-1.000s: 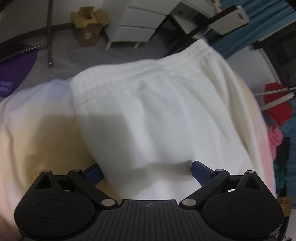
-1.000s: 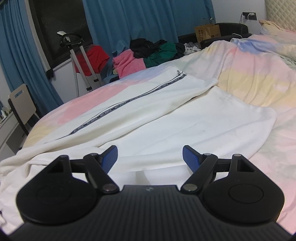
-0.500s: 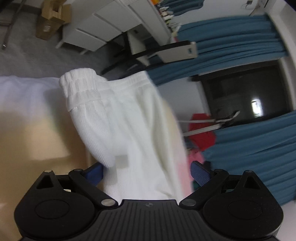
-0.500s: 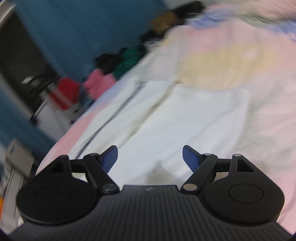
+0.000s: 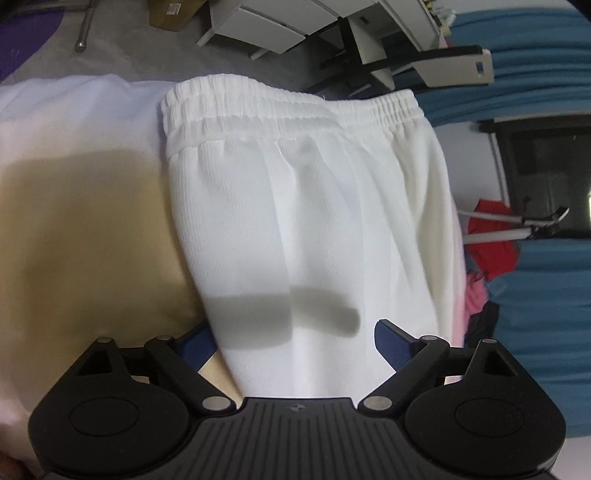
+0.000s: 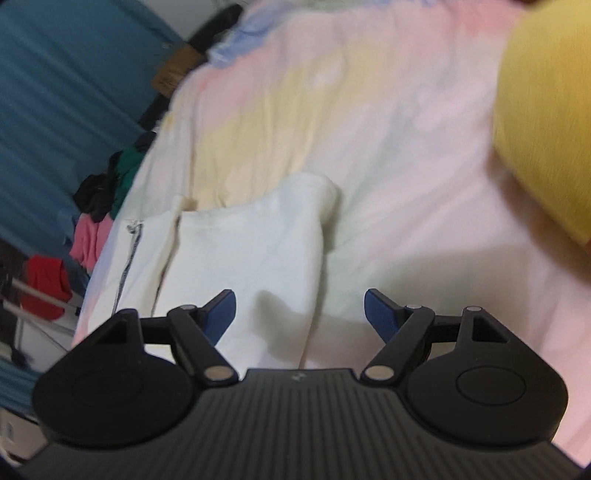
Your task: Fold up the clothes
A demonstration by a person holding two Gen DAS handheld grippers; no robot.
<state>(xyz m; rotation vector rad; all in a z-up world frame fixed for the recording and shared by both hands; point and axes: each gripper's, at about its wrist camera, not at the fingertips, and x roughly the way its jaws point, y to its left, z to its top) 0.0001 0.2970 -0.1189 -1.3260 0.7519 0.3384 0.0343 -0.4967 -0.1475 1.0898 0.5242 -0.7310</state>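
Note:
White trousers [image 5: 314, 221] lie on the bed, their elastic waistband [image 5: 288, 107] at the far edge in the left wrist view. My left gripper [image 5: 295, 343] is open, its blue pads on either side of the cloth, just above it. In the right wrist view the folded leg end of the trousers [image 6: 258, 243] lies on the pastel bedsheet [image 6: 388, 129], with a striped side seam [image 6: 127, 254] at the left. My right gripper [image 6: 299, 314] is open and empty, over the leg's right edge.
White drawers [image 5: 266, 22], a cardboard box [image 5: 173, 9] and a chair [image 5: 443, 62] stand on the floor beyond the bed. A clothes pile [image 6: 99, 206] and blue curtains [image 6: 66, 74] are at the left. A yellow sleeve [image 6: 546, 122] shows at the right.
Both cameras have swung. The left gripper now faces the waistband squarely again. The right gripper has moved toward the leg end, and the leg now lies doubled over.

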